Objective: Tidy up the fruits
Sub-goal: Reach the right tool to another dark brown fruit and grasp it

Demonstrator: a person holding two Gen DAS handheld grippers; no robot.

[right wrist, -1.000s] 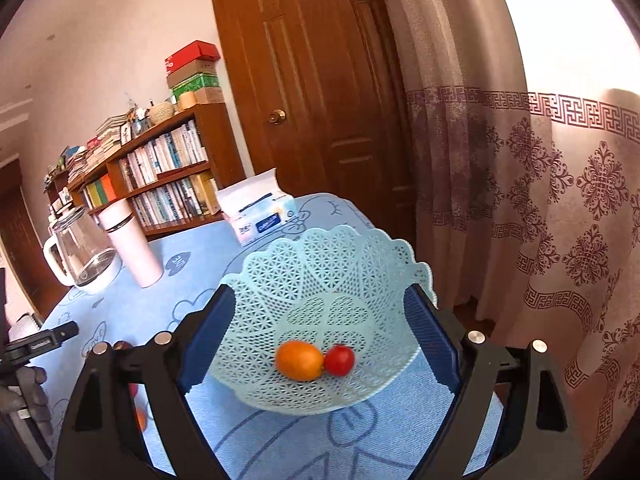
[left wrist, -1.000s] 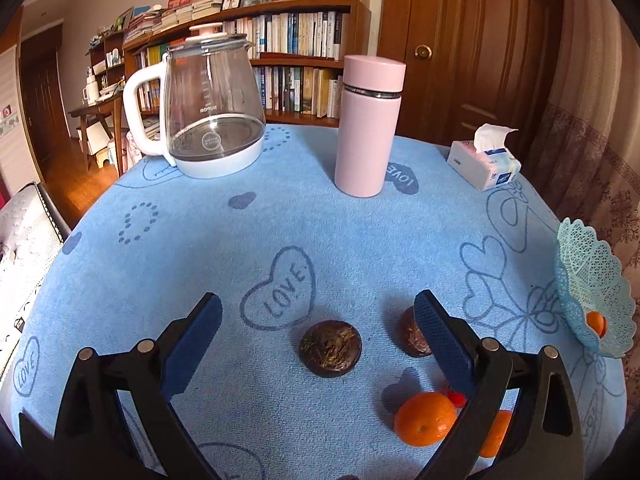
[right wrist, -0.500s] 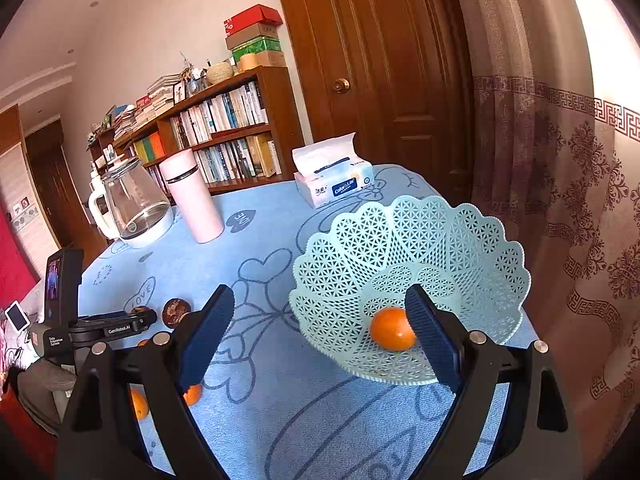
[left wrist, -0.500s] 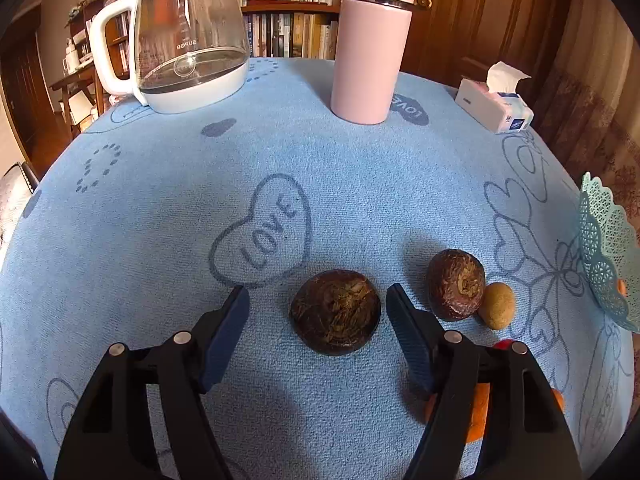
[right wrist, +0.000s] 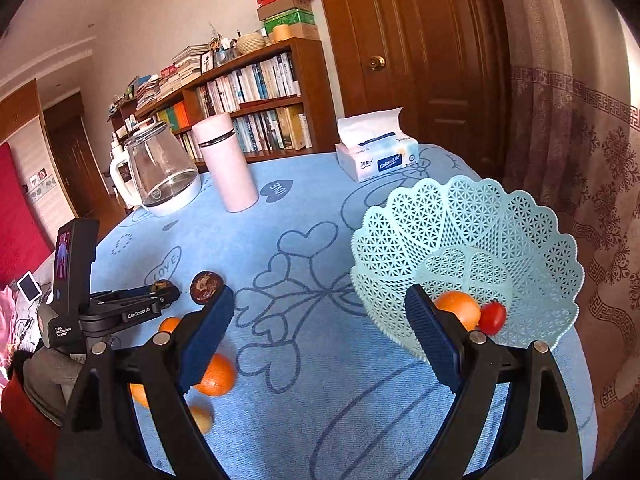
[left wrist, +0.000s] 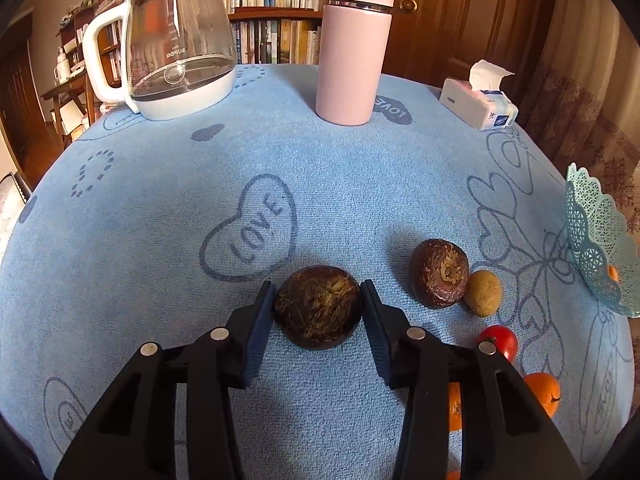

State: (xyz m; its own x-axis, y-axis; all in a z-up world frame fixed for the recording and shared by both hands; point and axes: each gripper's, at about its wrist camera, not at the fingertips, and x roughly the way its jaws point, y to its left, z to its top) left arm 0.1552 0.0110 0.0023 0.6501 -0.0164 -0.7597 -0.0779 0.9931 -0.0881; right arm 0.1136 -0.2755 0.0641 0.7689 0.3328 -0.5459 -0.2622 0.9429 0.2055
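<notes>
Fingers (left wrist: 262, 322) of left gripper (left wrist: 318, 312) closing around dark fruit (left wrist: 317, 306); squeeze gently, lift straight; right gripper (right wrist: 320, 336) open, empty.

Left wrist view: low, close over blue table (left wrist: 160, 200), facing kettle (left wrist: 176, 40) at far edge. Right wrist view: higher, looks across basket (right wrist: 480, 232) corner. Both share kettle, pink flask (left wrist: 352, 52), tissues (right wrist: 376, 156).

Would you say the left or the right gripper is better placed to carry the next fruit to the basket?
Left. The left gripper is closing with the dark brown fruit between its blue pads. The right gripper stands open and empty over the cloth beside the basket.
</notes>
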